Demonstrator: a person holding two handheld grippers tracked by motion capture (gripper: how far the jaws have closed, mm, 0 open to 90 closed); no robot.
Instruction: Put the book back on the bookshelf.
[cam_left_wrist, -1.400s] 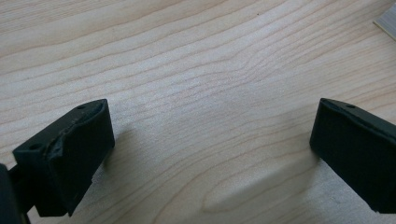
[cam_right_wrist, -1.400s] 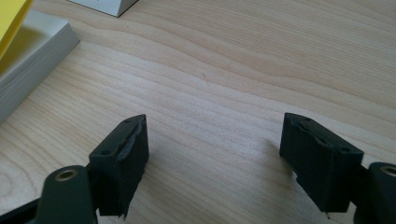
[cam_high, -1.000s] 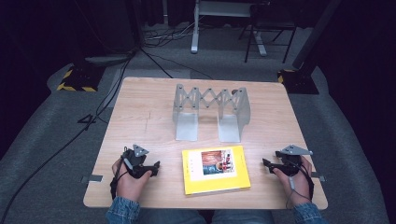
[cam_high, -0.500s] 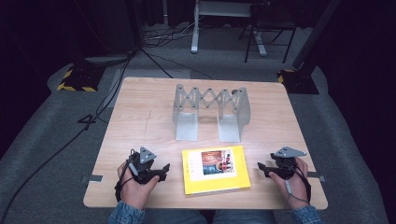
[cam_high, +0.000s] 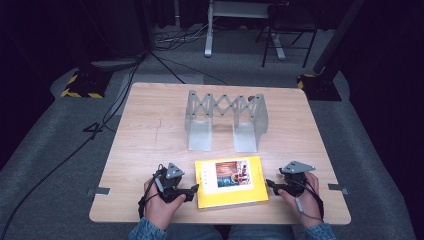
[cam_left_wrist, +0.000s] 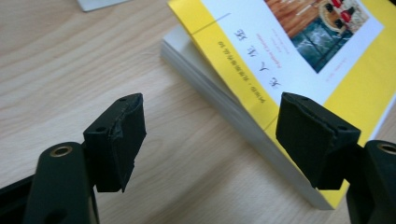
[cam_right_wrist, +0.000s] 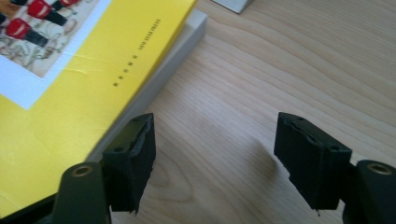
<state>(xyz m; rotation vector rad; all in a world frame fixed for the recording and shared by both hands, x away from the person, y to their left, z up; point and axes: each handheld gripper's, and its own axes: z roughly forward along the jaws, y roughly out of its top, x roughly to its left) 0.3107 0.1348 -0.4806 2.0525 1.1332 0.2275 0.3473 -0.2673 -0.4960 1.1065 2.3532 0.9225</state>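
**Inspector:** Which step is in hand, and where is the work?

**Operator:** Approach, as I judge it. On the table (cam_high: 150, 140) the yellow book (cam_high: 231, 186) lies flat between my tools. Left tool (cam_high: 192, 190) spread, nearly at its spine; right tool (cam_high: 270, 186) spread, just beside the opposite edge. Next: close in on both edges.

Yellow book (cam_high: 231, 183): flat on the table's near edge, centre, cover up. White panel with a colour photo, possibly bottles, on the cover's far part; small dark lettering. Thick pale page block visible along both side edges
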